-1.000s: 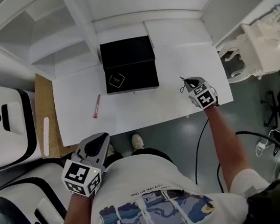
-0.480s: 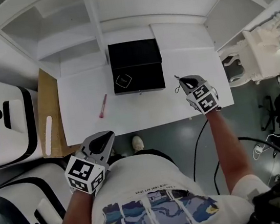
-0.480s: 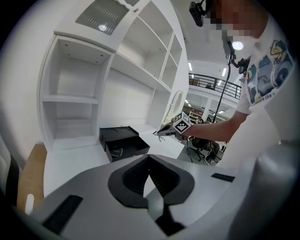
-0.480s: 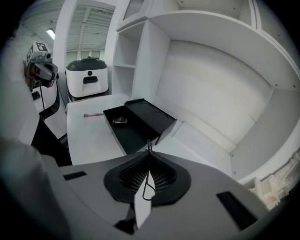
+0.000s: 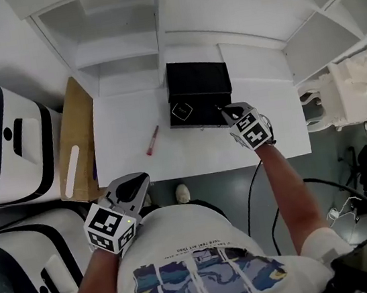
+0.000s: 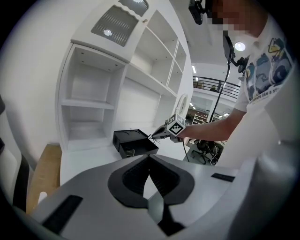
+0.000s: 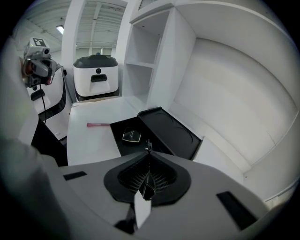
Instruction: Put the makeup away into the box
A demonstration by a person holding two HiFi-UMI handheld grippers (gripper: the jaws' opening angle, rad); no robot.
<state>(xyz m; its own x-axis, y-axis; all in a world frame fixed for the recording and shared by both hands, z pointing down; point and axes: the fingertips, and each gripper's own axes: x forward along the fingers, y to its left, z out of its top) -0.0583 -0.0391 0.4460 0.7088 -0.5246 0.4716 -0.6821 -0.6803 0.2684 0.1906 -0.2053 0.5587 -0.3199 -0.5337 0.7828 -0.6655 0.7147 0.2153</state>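
An open black box (image 5: 196,80) stands at the back of the white table (image 5: 126,123), lid up, with a dark square compact (image 5: 182,111) inside. A pink makeup stick (image 5: 152,141) lies on the table left of it. My right gripper (image 5: 222,109) hovers over the box's front right corner, shut on a thin dark item (image 7: 148,144) that pokes from its tips. In the right gripper view the box (image 7: 161,126), compact (image 7: 132,136) and stick (image 7: 97,124) lie beyond the right gripper (image 7: 148,154). My left gripper (image 5: 134,182) is shut and empty near the table's front edge.
White shelves (image 5: 119,23) rise behind the table. Two white-and-black machines (image 5: 1,148) and a wooden board (image 5: 75,124) stand at the left, ornate white furniture (image 5: 352,91) at the right. A black cable (image 5: 253,187) hangs below my right arm.
My right gripper has travelled left from the table's right part to the box's front right corner, still shut on the thin item. The left gripper stays by the front edge.
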